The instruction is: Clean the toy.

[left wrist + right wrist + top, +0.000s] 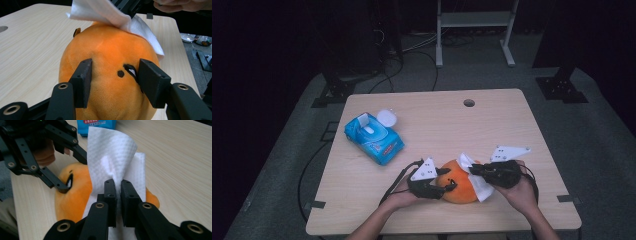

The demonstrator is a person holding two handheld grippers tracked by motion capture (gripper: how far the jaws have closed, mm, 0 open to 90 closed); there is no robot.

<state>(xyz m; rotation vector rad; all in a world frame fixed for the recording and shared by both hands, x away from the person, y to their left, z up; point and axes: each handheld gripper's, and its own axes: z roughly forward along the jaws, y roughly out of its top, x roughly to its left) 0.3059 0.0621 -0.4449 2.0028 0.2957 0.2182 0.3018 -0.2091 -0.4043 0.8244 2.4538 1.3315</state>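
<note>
Item one: orange plush toy (460, 187), lying on the bench (437, 130) near my edge, between my two hands. I am holding it with my left gripper (113, 82); the jaws are standing fairly wide, one pressing each side of the toy's soft body, with a small black dot and a black-and-white mark on the fabric sitting between them.

Item two: white wipe (117, 162), pinched in my right gripper (118, 195), whose jaws are standing narrow with the sheet bunched between them. In the left gripper view the wipe (117, 17) is draping over the top of the toy and touching it; in the high view it is lying against the toy's right side.

Item three: blue wipes pack (373, 138), resting on the bench to the left and farther from me, well apart from the toy, its white lid (387, 118) flipped open.

Item four: round hole (469, 103) in the bench near the far edge.
</note>
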